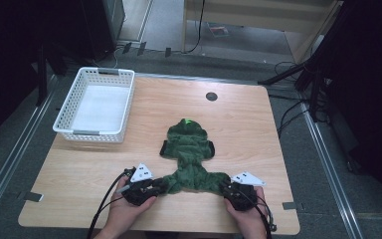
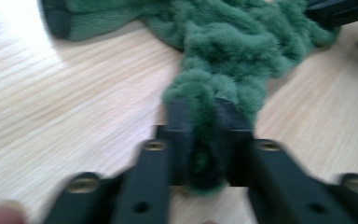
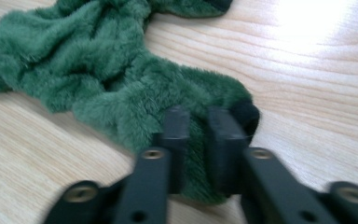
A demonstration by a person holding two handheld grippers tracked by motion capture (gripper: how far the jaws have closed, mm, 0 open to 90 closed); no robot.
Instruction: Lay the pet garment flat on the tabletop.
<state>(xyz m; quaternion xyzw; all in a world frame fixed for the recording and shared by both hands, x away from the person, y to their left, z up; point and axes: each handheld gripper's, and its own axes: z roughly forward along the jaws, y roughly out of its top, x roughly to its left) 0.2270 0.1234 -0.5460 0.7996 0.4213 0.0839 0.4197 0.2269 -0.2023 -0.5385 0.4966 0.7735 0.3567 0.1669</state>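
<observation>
Both hands low at the table's near edge, left claw (image 1: 155, 186) and right claw (image 1: 227, 188) each pinch the green fleece garment (image 1: 191, 159).

The table (image 1: 104, 164) is pale wood with fine grain lines, smooth, catching a bright sheen under the light. On it lies a green garment (image 1: 191, 149) of deep, fuzzy plush, matt, with darker cuffs. The basket (image 1: 64, 112) at the far left corner looks like white plastic lattice. Both grippers, left (image 2: 204, 119) and right (image 3: 196, 122), have matt black jaws with brass-coloured screws.
</observation>
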